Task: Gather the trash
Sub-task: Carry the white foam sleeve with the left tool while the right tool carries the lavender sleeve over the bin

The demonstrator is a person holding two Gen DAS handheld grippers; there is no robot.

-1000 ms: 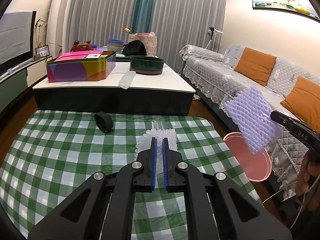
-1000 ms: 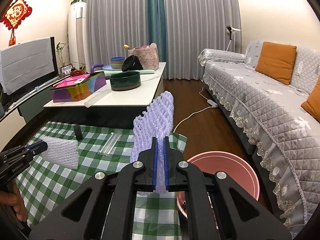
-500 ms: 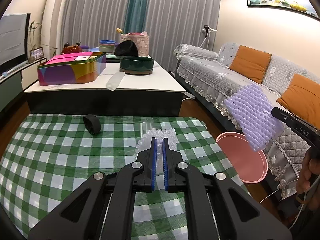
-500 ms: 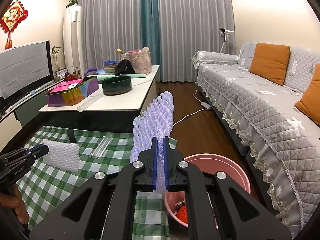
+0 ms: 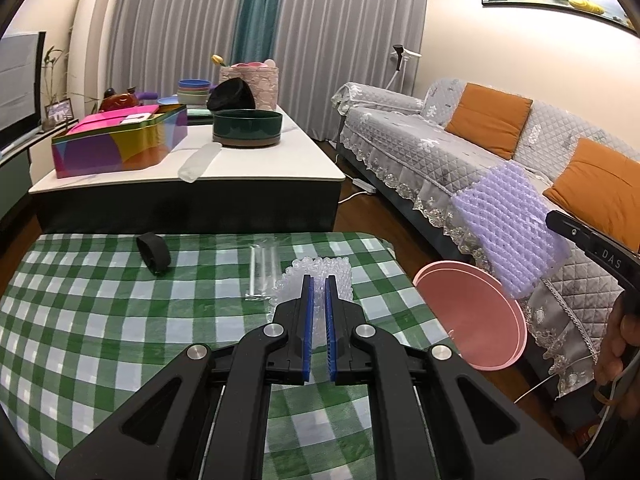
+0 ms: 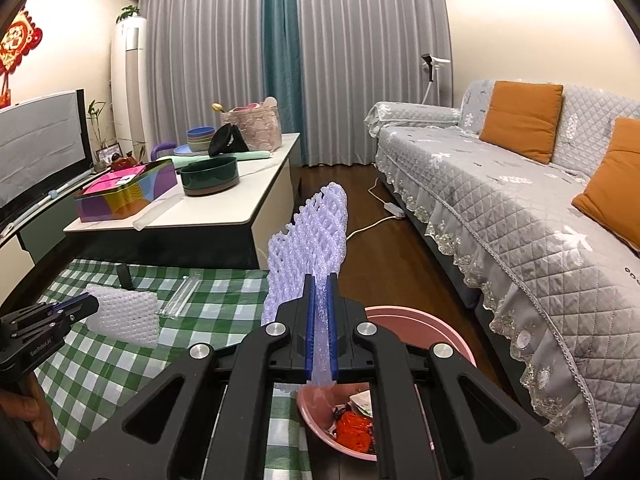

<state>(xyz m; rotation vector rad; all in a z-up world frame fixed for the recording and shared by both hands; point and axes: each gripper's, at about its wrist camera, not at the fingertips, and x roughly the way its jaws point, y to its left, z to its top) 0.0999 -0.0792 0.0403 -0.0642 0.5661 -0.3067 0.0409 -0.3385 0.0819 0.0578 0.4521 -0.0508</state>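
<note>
My left gripper (image 5: 319,280) is shut on a clear bubble-wrap piece (image 5: 340,276) and holds it just above the green checked table (image 5: 100,320). The same bubble wrap (image 6: 124,312) shows at the left gripper's tip (image 6: 90,304) in the right wrist view. My right gripper (image 6: 320,280) is shut on a purple foam net (image 6: 312,232) that stands up from the jaws. The foam net (image 5: 508,228) hangs over the pink bin (image 5: 468,312) beside the table's right edge. The bin (image 6: 420,316) holds red and mixed trash (image 6: 352,428).
A black strap (image 5: 154,252) and a clear plastic tube (image 5: 262,272) lie on the far part of the table. Behind stands a white coffee table with a colourful tin (image 5: 120,144) and a green bowl (image 5: 247,128). A grey sofa (image 5: 440,148) runs along the right.
Both hands have carried their pieces sideways to the right. The pink bin now lies closer under the right gripper, with its trash in sight. Both grips are unchanged.
</note>
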